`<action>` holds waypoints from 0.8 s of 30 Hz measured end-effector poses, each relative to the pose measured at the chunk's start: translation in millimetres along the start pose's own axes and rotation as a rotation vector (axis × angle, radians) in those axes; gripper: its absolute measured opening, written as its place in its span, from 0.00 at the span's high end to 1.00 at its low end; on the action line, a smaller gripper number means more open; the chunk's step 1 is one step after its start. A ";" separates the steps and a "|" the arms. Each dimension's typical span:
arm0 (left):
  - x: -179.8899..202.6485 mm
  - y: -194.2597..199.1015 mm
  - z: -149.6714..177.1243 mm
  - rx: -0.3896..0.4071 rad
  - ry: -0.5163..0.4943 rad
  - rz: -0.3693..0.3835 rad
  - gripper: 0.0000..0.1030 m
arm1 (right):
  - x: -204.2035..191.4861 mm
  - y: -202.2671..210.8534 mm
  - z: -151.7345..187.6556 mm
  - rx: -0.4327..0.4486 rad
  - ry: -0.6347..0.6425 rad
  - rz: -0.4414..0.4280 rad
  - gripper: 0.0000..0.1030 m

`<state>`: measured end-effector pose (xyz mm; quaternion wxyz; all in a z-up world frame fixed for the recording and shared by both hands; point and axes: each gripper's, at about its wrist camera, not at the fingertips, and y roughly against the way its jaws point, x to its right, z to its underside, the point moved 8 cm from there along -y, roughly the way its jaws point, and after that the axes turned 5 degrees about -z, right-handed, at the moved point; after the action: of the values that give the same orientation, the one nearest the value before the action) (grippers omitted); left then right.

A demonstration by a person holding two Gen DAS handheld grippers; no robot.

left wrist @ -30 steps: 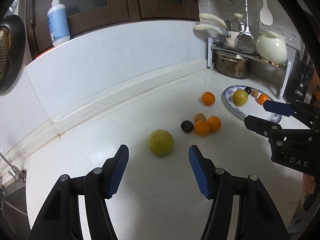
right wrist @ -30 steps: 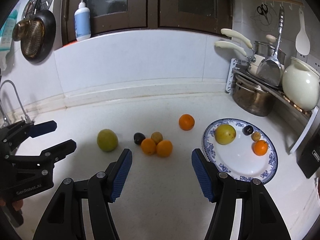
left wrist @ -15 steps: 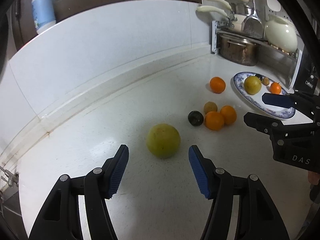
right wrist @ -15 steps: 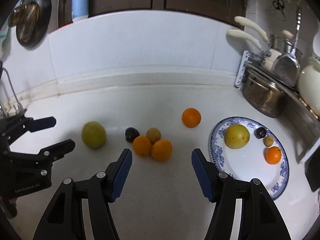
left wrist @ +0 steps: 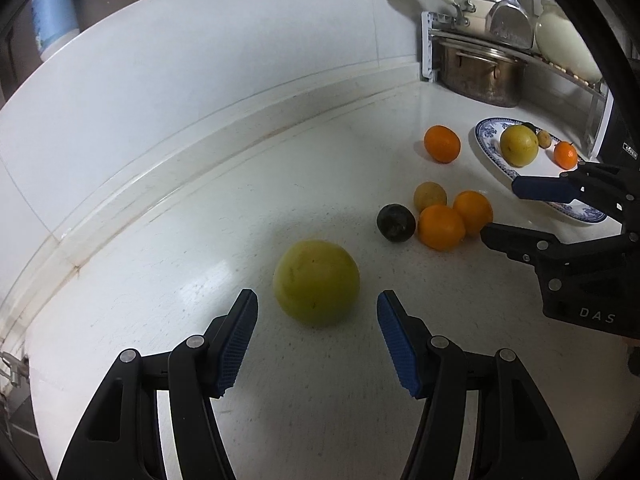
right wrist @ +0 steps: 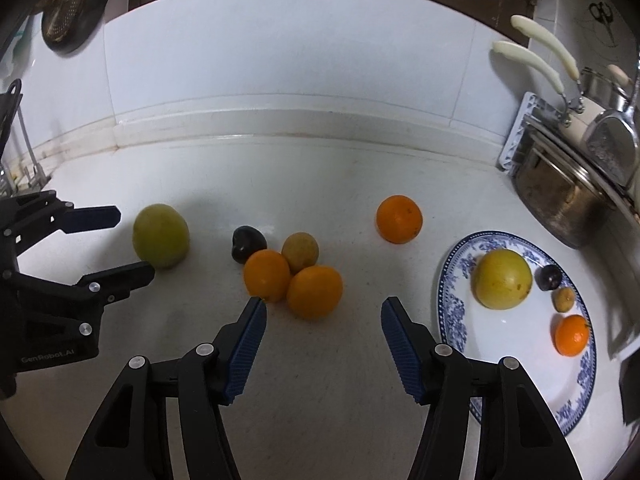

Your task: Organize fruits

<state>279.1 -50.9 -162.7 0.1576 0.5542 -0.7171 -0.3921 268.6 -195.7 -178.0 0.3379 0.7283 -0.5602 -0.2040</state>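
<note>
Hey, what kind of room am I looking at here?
Most likely a home kitchen. A white counter with a tiled backsplash holds loose fruit, a steel pot sits under a rack at the right, and a strainer pan hangs on the wall.

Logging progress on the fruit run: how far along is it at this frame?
Done: four fruits lie on the blue-rimmed plate: a yellow one, a dark one, a small brown one and a small orange. In hand: nothing. The left gripper, jaws open, points at the big green fruit; the right gripper, also open, points at the orange nearest it. Left: six fruits on the counter.
</note>
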 end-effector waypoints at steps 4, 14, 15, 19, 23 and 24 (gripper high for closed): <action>4.1 -7.1 -2.2 -0.006 -0.008 0.004 0.41 | 1.6 -8.0 1.3 -0.019 0.016 -0.021 0.47; 2.8 -22.7 -11.5 -0.011 0.025 0.005 0.47 | 2.3 -21.0 -6.1 -0.018 0.051 -0.065 0.50; 2.8 -23.8 -12.8 -0.011 0.029 0.007 0.47 | 2.4 -22.5 -6.4 -0.022 0.045 -0.076 0.51; 2.5 -28.8 -15.6 -0.011 0.038 0.006 0.51 | 0.3 -27.5 -5.8 -0.032 0.045 -0.102 0.61; 3.9 -30.1 -16.9 -0.006 0.043 0.013 0.52 | 0.4 -27.9 -5.3 -0.031 0.037 -0.102 0.63; 4.2 -30.2 -17.2 -0.008 0.048 0.013 0.52 | 1.2 -27.2 -4.7 -0.031 0.027 -0.103 0.63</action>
<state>309.3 -63.8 -174.8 0.1795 0.5581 -0.7153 -0.3803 290.6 -191.7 -194.2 0.3458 0.7534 -0.5141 -0.2201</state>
